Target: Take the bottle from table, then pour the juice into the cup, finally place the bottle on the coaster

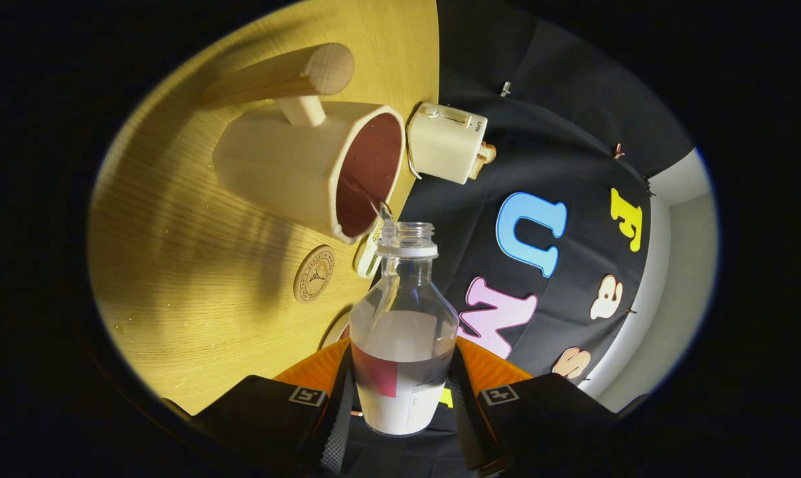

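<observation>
A clear plastic bottle [403, 318] with a white and red label sits between my fingers, and my gripper [400, 398] is shut on its lower body. The bottle has no cap and is tilted, its mouth [408, 234] close to the rim of the cup. A thin stream of clear liquid [367, 196] runs from the mouth into the cream cup [294, 166], which has a dark red inside and a wooden handle [287, 76]. Some liquid is left in the bottle. A round wooden coaster [314, 273] lies on the table beside the cup, just beyond my left finger.
The wooden table [174, 279] holds a cream toaster [446, 143] with bread in it, right behind the cup. A small pale object [368, 253] lies between the coaster and the bottle's neck. The table's edge runs along the black cloth wall.
</observation>
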